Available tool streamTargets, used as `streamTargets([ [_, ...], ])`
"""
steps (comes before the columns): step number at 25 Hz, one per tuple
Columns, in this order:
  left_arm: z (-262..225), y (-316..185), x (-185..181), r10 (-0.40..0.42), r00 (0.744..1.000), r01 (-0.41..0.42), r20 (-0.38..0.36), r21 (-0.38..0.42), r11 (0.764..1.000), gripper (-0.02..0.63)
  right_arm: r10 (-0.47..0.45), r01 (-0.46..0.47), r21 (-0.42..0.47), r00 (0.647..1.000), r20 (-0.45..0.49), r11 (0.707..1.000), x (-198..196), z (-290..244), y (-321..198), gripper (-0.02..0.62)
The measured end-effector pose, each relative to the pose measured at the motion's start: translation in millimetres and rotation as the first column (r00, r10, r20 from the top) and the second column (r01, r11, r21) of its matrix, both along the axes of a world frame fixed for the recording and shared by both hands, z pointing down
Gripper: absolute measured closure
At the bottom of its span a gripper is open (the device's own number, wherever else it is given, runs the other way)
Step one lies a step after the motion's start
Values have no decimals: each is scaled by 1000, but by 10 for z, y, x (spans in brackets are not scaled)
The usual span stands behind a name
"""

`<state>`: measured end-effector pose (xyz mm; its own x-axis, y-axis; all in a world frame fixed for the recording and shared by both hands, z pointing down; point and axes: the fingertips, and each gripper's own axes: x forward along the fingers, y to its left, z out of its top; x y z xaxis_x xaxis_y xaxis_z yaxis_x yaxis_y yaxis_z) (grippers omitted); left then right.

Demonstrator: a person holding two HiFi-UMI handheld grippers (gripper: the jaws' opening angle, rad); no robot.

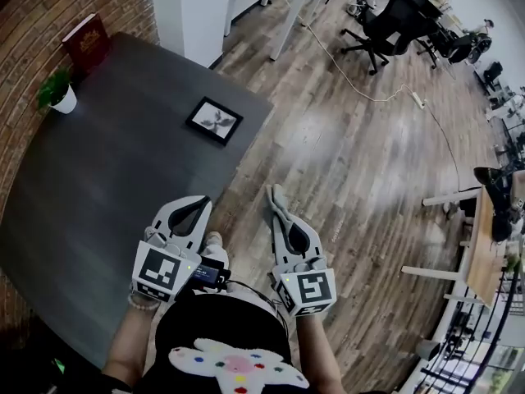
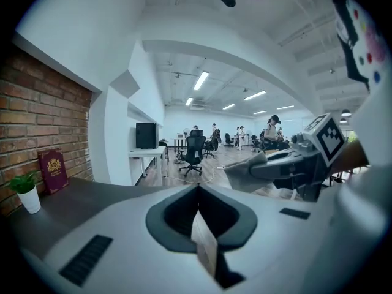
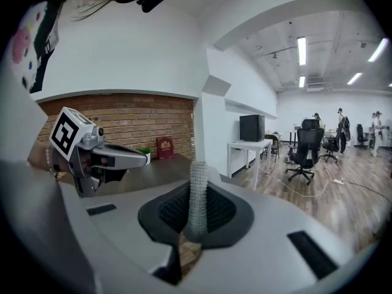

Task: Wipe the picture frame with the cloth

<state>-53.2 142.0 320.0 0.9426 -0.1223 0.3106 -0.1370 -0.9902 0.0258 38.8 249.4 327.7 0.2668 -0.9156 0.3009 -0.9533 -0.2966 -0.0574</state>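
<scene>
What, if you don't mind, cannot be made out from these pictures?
Picture frame: its picture is too small, head view.
Cloth: edge-on in the right gripper view; the fingers hide the rest.
Red book: cover print too small in every view.

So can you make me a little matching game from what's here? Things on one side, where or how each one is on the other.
Things:
1. cloth
2. frame
3. plant
4. book

Place or state:
A. in a white pot
B. red, against the brick wall
C. clamped in the right gripper
D. face up on the dark table, near its edge

Pairs: 1-C, 2-D, 3-A, 4-B
</scene>
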Motion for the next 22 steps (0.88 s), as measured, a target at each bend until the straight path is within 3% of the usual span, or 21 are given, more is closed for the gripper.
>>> streamTargets([
  [11, 204, -863, 230, -63, 998, 63, 5, -82, 995, 597, -52, 52, -51, 999, 13, 997, 289, 144, -913, 571],
  [22, 408, -1138, 238, -171, 984, 174, 42, -103, 979, 597, -140, 142, -118, 990, 23, 983, 487, 317, -1298, 571],
])
